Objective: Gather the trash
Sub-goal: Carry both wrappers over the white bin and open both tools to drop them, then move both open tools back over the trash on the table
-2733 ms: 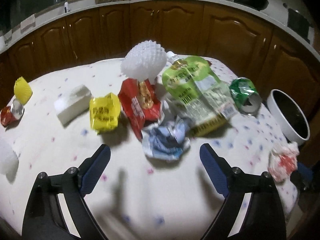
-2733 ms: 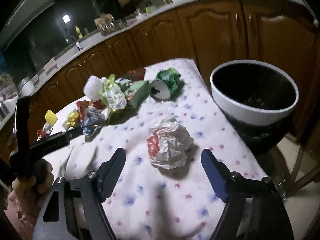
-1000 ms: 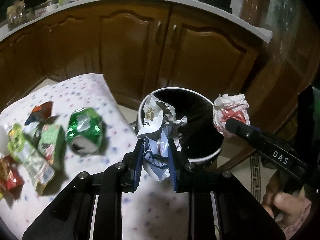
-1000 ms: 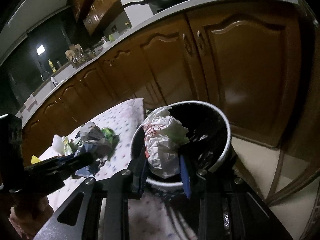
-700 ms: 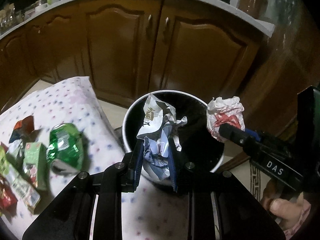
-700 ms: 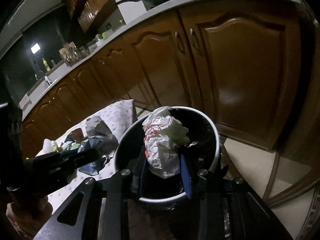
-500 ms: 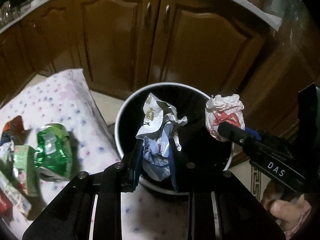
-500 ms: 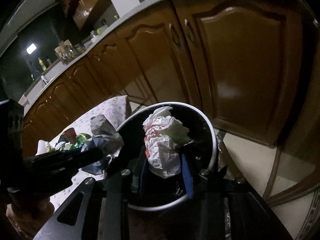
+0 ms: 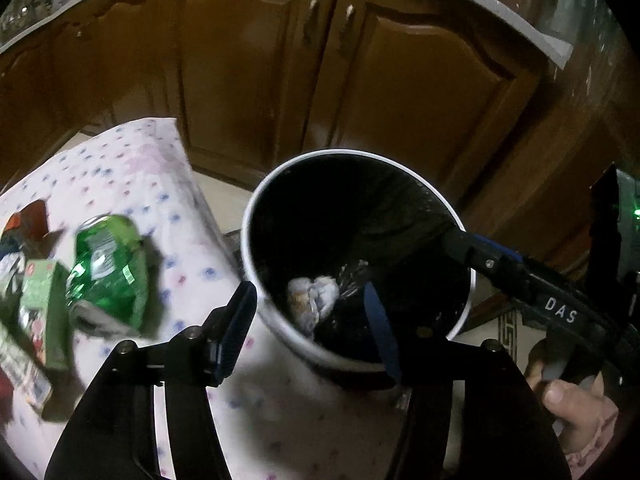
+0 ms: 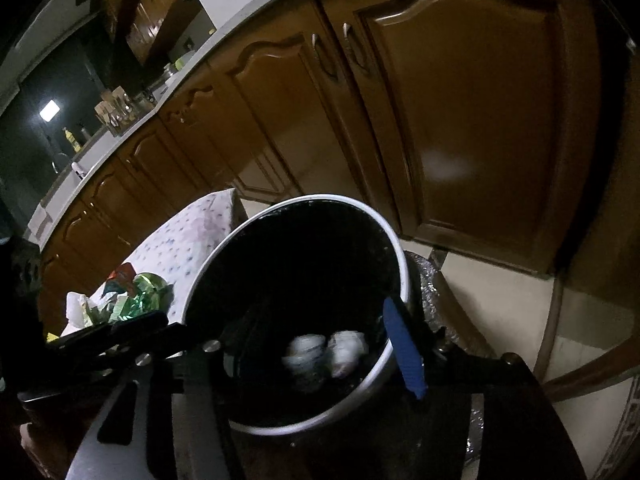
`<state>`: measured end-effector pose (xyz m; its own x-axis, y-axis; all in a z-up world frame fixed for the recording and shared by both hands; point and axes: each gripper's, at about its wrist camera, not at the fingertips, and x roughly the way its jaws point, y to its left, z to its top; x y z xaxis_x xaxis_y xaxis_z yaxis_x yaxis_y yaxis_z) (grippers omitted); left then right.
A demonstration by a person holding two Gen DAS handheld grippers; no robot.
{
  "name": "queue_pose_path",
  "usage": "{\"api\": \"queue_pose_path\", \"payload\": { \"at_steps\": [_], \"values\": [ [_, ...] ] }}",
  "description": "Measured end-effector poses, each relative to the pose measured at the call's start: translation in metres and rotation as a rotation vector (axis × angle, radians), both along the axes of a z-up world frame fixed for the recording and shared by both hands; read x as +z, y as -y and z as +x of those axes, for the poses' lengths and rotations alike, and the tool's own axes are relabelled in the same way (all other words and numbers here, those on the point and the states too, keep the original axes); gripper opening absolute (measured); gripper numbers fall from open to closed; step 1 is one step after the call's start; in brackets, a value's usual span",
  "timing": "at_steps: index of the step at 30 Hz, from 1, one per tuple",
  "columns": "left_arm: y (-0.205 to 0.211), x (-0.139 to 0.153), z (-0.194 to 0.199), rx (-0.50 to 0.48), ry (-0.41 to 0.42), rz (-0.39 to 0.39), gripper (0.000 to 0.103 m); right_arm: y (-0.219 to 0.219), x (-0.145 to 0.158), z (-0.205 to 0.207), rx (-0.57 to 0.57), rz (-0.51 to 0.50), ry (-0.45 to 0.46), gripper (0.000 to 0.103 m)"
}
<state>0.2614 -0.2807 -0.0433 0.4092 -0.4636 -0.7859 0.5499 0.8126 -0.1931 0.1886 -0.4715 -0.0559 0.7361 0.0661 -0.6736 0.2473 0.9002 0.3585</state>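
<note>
- The brown cupboards (image 9: 248, 92) are filling the background behind everything.
- The bench (image 9: 132, 200), under a spotted cloth, is carrying leftover rubbish just beside the bin.
- The white-rimmed bin (image 9: 256, 216) with its black liner is standing under both tongs, at the bench's edge.
- The left tongs (image 9: 308, 328) are hanging spread over the bin's near rim, having just been opening, with nothing between them.
- The right tongs (image 10: 312, 356) are likewise standing spread above the bin, having just been opening, empty.
- A crushed green can (image 9: 108, 272) is lying on the bench beside a green carton (image 9: 44, 312).
- Two crumpled paper wads (image 10: 324, 352) are lying, blurred, deep inside the bin.
</note>
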Motion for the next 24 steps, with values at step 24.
{"api": "queue_pose_path", "payload": {
  "at_steps": [24],
  "values": [
    [-0.203, -0.008, -0.082, 0.356, 0.047, -0.079, 0.069, -0.151, 0.01, -0.04, 0.243, 0.051, 0.107, 0.089]
  ]
}}
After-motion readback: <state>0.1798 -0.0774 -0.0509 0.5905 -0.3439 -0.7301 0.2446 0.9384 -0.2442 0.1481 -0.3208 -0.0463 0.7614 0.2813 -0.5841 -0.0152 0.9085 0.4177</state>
